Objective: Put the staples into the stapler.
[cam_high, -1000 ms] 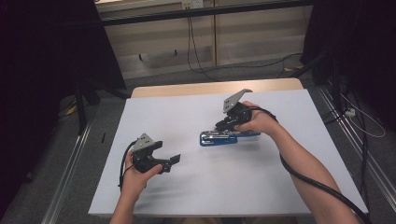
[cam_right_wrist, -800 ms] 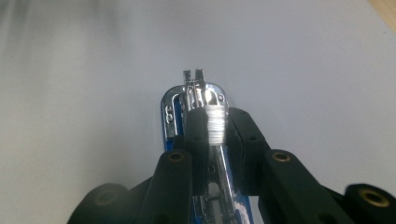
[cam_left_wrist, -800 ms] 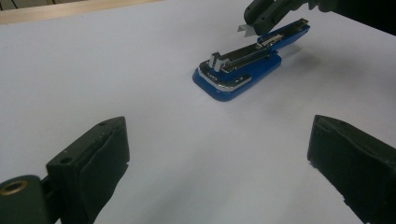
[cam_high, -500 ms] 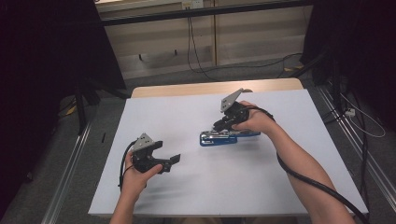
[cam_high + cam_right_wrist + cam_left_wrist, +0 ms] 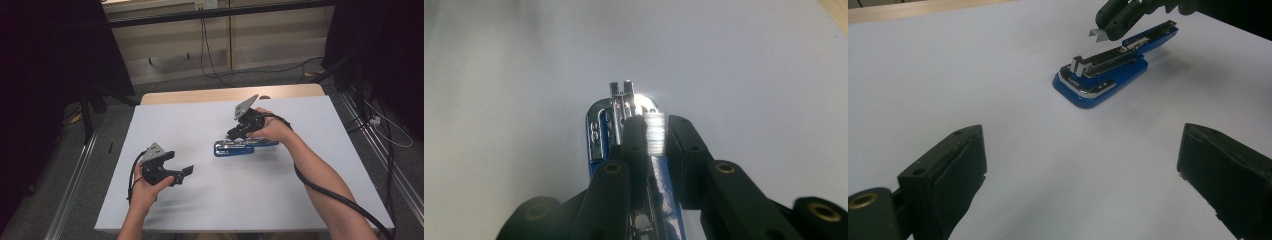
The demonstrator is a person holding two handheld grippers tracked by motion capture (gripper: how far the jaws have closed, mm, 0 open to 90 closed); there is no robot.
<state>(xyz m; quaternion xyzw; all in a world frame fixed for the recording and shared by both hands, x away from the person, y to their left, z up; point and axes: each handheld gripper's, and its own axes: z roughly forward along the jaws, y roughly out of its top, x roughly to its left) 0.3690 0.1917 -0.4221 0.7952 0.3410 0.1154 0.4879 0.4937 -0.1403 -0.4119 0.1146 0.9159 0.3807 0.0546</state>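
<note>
We see a blue stapler [image 5: 240,147] lying open on the white table cover [image 5: 200,125], a little right of the middle, its chrome staple channel [image 5: 1103,59] facing up and its rounded front end pointing toward the person's left. The right gripper [image 5: 234,134] hovers over the stapler's middle, held in the right hand [image 5: 272,130] with its grey plate tipped up and its cable trailing back along the forearm. In the right gripper view its two black jaws stand close together and pinch a small silvery strip of staples [image 5: 654,134] just above the channel — the same bright strip shows at the jaw tips in the left gripper view [image 5: 1097,34], slightly above the stapler and apart from it. The left gripper [image 5: 186,171] rests low near the front left part of the cover, well apart from the stapler, gripped by the left hand [image 5: 145,187]. Its jaws are spread wide with nothing between them — in its own view the two dark pads [image 5: 960,172] frame bare white cover, with the stapler lying farther off. The wooden table edge [image 5: 225,94] shows beyond the cover's far side.
</note>
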